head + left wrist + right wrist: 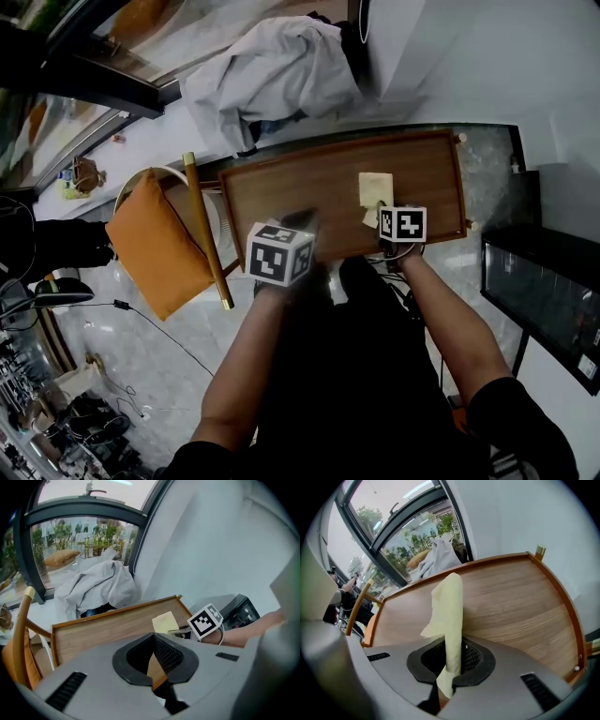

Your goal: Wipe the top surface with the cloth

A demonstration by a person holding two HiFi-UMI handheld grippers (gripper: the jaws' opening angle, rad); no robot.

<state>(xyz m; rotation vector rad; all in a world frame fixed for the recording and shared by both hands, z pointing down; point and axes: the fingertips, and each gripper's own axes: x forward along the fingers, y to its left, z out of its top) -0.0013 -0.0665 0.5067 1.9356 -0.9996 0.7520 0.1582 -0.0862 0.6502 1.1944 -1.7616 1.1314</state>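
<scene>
Right gripper [450, 660] pinches the cloth [451, 606], hiding its lower end; left gripper [153, 654] closed, empty

**Warm wood, pale yellow, black-and-white squares**

The pale yellow soft cloth [449, 616] stands out against the brown rectangular wooden tabletop [309, 202], which is finely grain-streaked and rimmed in darker red-brown. The left gripper [153, 639] and right gripper [451, 651] are matt grey with black ribbed pads, and their cubes bear black-and-white square markers. In the head view, the plump orange cushion [155, 244] glows at 9 o'clock and the crumpled grey-white fabric [272, 70] lies at 12 o'clock. The polished stone floor [187, 328] is pale, marbled grey.
</scene>
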